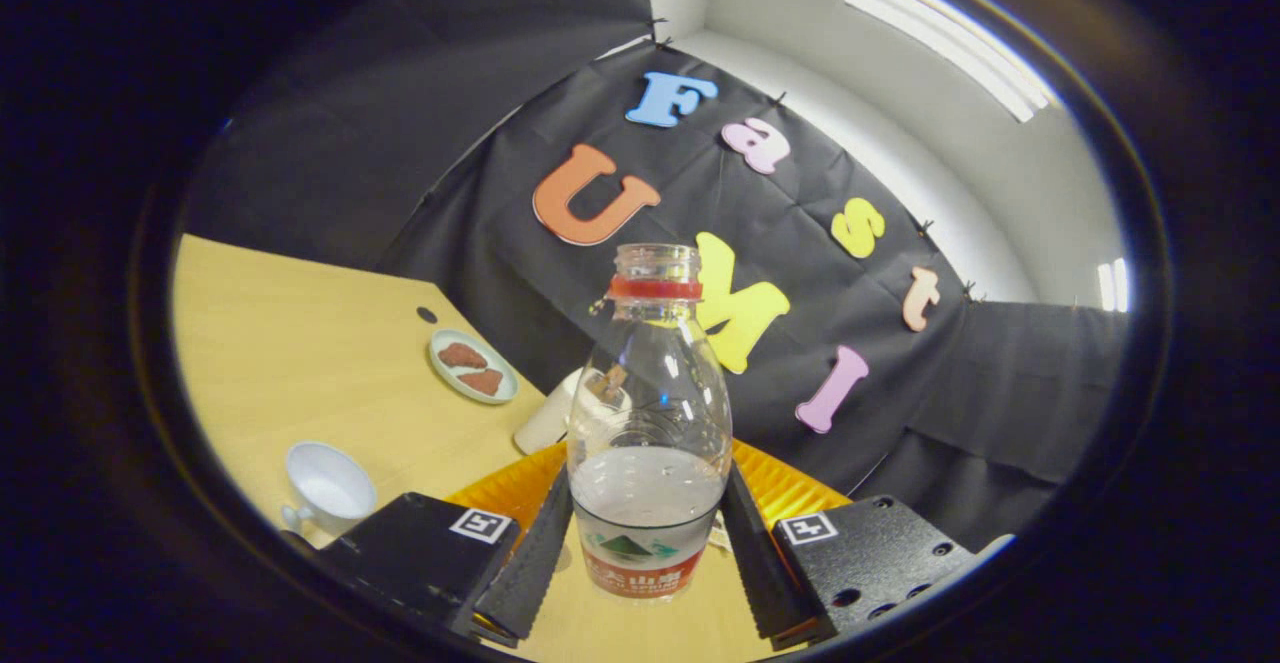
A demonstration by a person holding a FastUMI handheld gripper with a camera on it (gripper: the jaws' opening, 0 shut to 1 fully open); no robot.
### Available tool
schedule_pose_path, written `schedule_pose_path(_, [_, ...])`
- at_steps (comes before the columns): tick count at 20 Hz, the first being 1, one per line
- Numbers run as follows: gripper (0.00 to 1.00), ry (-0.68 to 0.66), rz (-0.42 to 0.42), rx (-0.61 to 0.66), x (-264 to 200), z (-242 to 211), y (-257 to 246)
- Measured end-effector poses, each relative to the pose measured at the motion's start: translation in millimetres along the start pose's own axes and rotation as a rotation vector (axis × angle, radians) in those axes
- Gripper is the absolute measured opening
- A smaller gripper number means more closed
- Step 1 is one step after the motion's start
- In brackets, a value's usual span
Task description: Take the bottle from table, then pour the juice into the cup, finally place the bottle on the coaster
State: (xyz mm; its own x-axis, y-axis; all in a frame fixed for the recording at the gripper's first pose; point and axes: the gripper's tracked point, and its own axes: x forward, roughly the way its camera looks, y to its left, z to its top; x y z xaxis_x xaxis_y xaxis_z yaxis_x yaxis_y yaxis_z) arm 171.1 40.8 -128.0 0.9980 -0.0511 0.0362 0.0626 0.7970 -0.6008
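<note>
Gripper [645,553] clamped the bottle [648,443], uncapped and lifted off the table [300,363]. We judged pouring pending: cup [328,491] left of the bottle, coaster [780,488] behind it.

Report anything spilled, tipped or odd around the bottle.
Nothing spilled. The bottle is uncapped, upright between the tool's fingers, which press its sides, with some liquid inside. A white cup stands upright on the table; a plate beyond holds two brown pieces.
</note>
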Motion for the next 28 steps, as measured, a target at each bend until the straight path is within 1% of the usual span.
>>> schedule_pose_path(4, [0.82, -0.016, -0.038, 0.193, 12, -8, -13])
schedule_pose_path(8, [0.82, -0.028, -0.094, 0.343, 30, -18, -27])
schedule_pose_path(11, [0.82, -0.015, -0.088, 0.435, 48, -34, -21])
schedule_pose_path(14, [0.83, 0.014, -0.063, 0.476, 68, -54, -11])
schedule_pose_path(17, [0.82, 0.034, -0.054, 0.459, 84, -72, -2])
schedule_pose_path(19, [0.82, 0.043, -0.051, 0.483, 94, -84, 3])
schedule_pose_path(22, [0.82, 0.062, -0.030, 0.535, 104, -102, 13])
schedule_pose_path(28, [0.82, 0.139, 0.006, 0.576, 119, -142, 29])
